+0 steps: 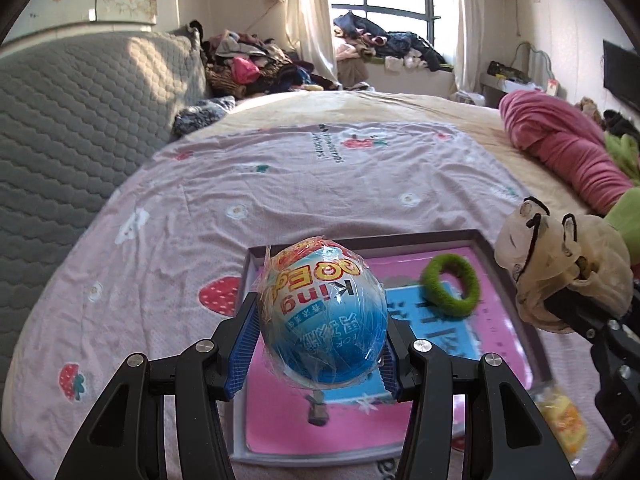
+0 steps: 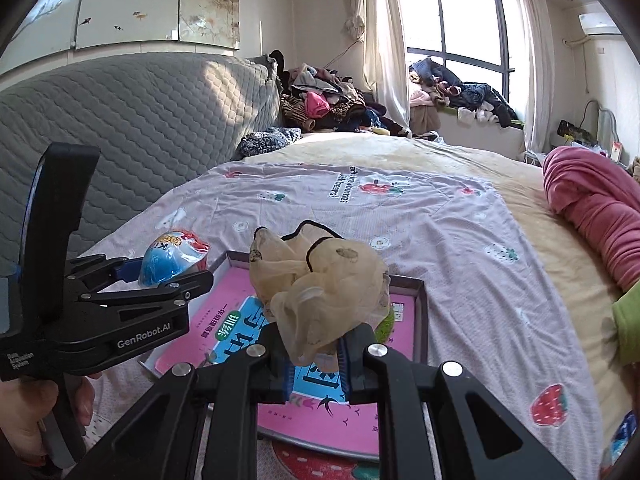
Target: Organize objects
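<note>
Left wrist view: the left tongs (image 1: 322,344) are clamped on a blue plastic-wrapped toy egg (image 1: 322,314), its rounded sides pinched between the 2 blue pads (image 1: 242,346), and carry it low in the centre of the frame, above the near end of a shallow grey-rimmed tray (image 1: 516,276) that rests on the bed (image 1: 280,184). A pink printed sheet (image 1: 288,420) lines the tray floor, and 1 green fuzzy ring (image 1: 450,286) already lies on it toward the far right corner. At the right edge the right tongs (image 1: 576,308) appear, gripping a beige gauzy scrunchie (image 1: 560,264) raised beside the tray's right rim. A yellow packet (image 1: 562,420) lies on the bed at lower right, outside the tray.

Right wrist view: the right tongs (image 2: 314,354), shut on the scrunchie (image 2: 320,292), hold it at frame centre over the tray (image 2: 422,320); the soft fabric bunches above the pads. The left tongs (image 2: 160,276) and egg (image 2: 174,258) sit at middle left, over the tray's left side.

Judgement: both items seem held above the tray so that each can be released onto bare lining, clear of the ring. The egg's round, slick wrap probably explains the side-on pinch; it may roll once released.
</note>
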The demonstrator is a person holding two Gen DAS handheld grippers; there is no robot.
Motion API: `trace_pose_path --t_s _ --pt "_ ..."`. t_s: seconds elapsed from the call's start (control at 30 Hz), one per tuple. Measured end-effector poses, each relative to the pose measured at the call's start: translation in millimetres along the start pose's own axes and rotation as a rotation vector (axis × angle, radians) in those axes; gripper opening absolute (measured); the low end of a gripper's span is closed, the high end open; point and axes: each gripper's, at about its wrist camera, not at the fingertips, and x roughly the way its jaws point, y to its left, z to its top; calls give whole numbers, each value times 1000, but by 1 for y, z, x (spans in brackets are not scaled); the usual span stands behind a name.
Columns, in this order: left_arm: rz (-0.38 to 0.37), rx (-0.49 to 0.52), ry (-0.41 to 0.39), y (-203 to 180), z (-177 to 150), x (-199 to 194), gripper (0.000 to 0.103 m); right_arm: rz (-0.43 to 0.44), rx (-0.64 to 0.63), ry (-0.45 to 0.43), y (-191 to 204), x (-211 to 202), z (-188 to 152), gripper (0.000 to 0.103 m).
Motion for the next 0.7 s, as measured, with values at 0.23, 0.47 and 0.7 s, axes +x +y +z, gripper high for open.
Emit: trace_pose_path --t_s 0.23,0.47,0.7 --pt "-16 -14 41 1 -10 33 54 -5 9 36 -17 26 -12 17" --pt "-21 -8 75 1 -20 55 54 -3 14 79 -23 46 -18 17" --pt "-40 -23 97 4 -25 66 54 -18 -5 110 -19 57 -24 17"
